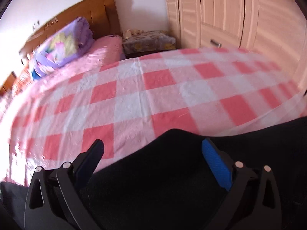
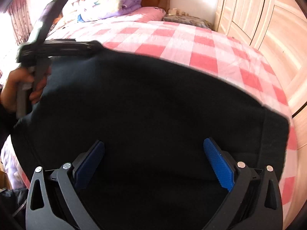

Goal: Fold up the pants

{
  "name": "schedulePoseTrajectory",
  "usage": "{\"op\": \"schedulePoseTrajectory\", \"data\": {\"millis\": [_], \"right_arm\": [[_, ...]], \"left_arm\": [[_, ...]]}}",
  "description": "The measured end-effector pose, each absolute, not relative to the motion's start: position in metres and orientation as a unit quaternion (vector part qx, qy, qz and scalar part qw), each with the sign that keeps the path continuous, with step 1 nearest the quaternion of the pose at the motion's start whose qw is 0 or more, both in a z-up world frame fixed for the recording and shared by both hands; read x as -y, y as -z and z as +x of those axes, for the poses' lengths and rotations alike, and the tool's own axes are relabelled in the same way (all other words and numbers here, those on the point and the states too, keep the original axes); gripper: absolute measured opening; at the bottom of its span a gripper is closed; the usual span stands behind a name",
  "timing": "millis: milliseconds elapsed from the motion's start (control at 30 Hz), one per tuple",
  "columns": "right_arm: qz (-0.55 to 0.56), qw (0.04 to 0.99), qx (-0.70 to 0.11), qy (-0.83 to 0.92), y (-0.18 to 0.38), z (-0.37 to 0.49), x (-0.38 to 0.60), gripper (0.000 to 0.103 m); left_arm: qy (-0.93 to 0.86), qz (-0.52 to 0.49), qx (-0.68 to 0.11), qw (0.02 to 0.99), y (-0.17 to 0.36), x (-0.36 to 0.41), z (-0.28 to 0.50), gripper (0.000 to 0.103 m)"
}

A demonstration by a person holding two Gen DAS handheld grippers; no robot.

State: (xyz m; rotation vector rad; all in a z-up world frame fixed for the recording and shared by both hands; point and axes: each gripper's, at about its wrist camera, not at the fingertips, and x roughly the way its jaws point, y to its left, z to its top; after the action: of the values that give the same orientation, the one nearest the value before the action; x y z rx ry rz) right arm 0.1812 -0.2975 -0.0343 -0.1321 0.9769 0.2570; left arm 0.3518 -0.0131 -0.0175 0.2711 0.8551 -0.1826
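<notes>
Black pants [image 2: 153, 99] lie spread on the pink checked bed [image 2: 191, 44]. In the right wrist view my right gripper [image 2: 153, 149] is open, its blue pads [image 2: 218, 164] wide apart just above the cloth. The left gripper [image 2: 63, 46] shows at the pants' far left edge, held by a hand. In the left wrist view my left gripper [image 1: 152, 151] is open over the pants' edge [image 1: 172, 172], with the bed [image 1: 134, 95] beyond. Nothing is held.
A folded purple quilt [image 1: 63, 46] and a pink pillow [image 1: 107, 46] lie by the wooden headboard [image 1: 86, 13]. A covered nightstand [image 1: 149, 40] stands beside the bed. A pale wooden wardrobe [image 1: 230, 13] lines the right side.
</notes>
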Motion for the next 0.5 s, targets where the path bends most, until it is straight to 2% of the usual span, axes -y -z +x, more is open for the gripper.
{"op": "schedulePoseTrajectory", "data": {"millis": [100, 233, 333, 400, 500], "right_arm": [[-0.069, 0.871, -0.473, -0.118, 0.021, 0.172, 0.298, 0.099], [-0.055, 0.896, -0.432, -0.083, -0.006, 0.172, 0.318, 0.099], [-0.039, 0.874, -0.479, -0.071, 0.024, 0.196, 0.342, 0.099], [-0.063, 0.883, -0.460, -0.074, 0.031, 0.190, 0.343, 0.099], [-0.043, 0.893, -0.446, -0.049, 0.016, 0.175, 0.339, 0.099]], "left_arm": [[0.068, 0.123, -0.404, 0.904, 0.012, 0.010, 0.358, 0.102], [0.052, 0.131, -0.394, 0.908, 0.011, 0.009, 0.359, 0.102], [0.045, 0.143, -0.389, 0.909, 0.011, 0.012, 0.359, 0.102], [0.042, 0.143, -0.389, 0.909, 0.012, 0.012, 0.359, 0.102], [0.028, 0.142, -0.370, 0.918, 0.006, 0.010, 0.354, 0.102]]}}
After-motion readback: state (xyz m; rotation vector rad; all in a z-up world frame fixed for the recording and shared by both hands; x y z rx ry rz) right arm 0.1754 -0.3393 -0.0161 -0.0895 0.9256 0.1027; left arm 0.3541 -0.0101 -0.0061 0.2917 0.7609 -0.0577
